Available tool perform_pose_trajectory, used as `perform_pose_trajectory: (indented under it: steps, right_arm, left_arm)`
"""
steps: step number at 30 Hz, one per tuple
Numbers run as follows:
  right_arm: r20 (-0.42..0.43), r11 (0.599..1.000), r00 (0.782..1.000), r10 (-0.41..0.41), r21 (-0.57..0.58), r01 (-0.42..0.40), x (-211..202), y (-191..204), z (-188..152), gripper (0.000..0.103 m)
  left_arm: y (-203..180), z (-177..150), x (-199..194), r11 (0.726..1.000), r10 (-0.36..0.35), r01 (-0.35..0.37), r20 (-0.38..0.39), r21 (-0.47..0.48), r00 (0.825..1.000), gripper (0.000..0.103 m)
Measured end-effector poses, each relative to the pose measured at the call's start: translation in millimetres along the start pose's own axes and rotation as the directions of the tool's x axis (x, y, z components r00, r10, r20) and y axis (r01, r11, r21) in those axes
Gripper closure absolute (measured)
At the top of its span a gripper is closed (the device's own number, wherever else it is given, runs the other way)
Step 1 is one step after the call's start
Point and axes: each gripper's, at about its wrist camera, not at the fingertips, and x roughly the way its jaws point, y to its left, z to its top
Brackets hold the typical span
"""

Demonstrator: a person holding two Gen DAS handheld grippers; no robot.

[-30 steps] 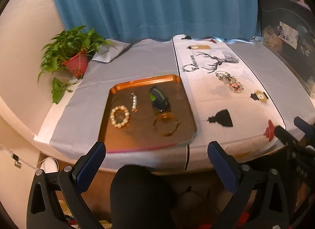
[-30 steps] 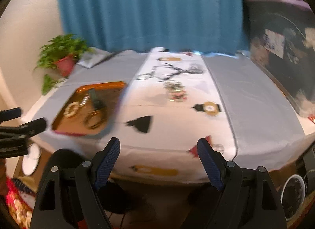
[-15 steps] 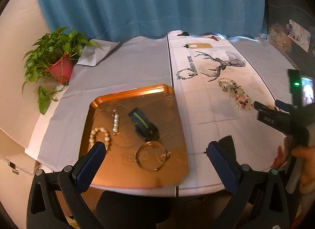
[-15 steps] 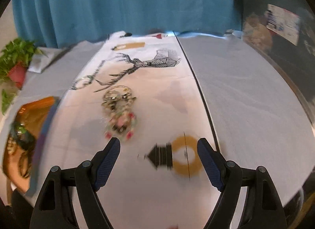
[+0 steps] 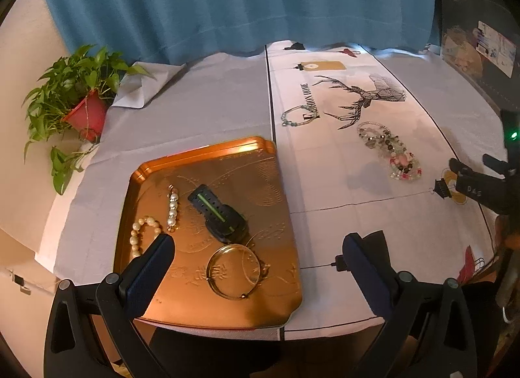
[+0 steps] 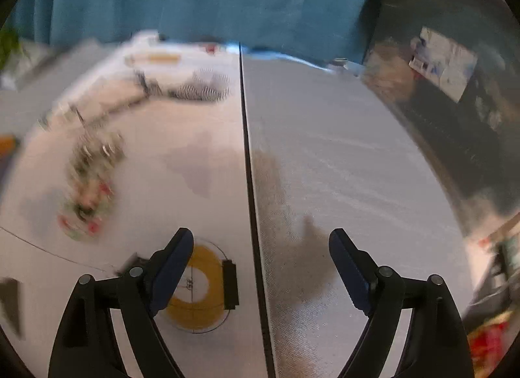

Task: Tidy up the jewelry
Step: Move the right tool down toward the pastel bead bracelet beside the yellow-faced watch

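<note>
A pile of mixed bead bracelets (image 5: 390,153) lies on the white printed cloth (image 5: 328,182) on the worktop. Beside it, the shiny orange metal tray (image 5: 269,215) holds a pearl bracelet (image 5: 140,231), a thin gold bangle (image 5: 234,271) and a black watch (image 5: 218,213). The left tongs (image 5: 258,262) are spread wide and pinch nothing. The right tongs (image 6: 260,257) are opening, with nothing between them, over the cloth.
</note>
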Motion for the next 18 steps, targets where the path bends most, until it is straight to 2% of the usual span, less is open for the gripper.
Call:
perform_pose_trajectory:
  steps: [3,7,9,12,14,15,18]
  right_arm:
    - [-0.006,0.988,0.988,0.152,0.035,-0.151,-9,6,6,0.017]
    - [-0.043,0.976,0.975,0.217,-0.003,-0.217,1,43,13,0.017]
    - [-0.075,0.977,0.975,0.209,-0.028,-0.212,9,56,11,0.016]
    - [-0.063,0.979,0.979,0.193,-0.059,-0.196,3,60,2,0.016]
    - [-0.067,0.988,0.989,0.129,-0.081,-0.134,2,52,0,0.014]
    - [-0.087,0.992,0.994,0.066,-0.1,-0.075,5,47,-1,0.013]
    - [-0.092,0.998,0.996,0.001,-0.057,-0.006,9,12,-2,0.012]
  left_arm:
    - [-2,2,-2,1.0,-0.008,0.008,0.001,-0.002,1.0,0.0]
    - [-2,1,-5,1.0,0.001,-0.001,0.008,-0.001,1.0,0.0]
    - [0,0,-6,1.0,0.009,-0.009,0.007,0.002,1.0,0.0]
    - [4,-1,-5,1.0,0.016,-0.016,0.006,-0.004,1.0,0.0]
    - [6,-1,-4,1.0,0.006,-0.006,0.0,-0.015,1.0,0.0]
    - [7,-1,-3,1.0,0.002,-0.002,-0.002,-0.019,1.0,0.0]
    - [5,-2,-3,1.0,-0.008,0.008,-0.001,-0.017,1.0,0.0]
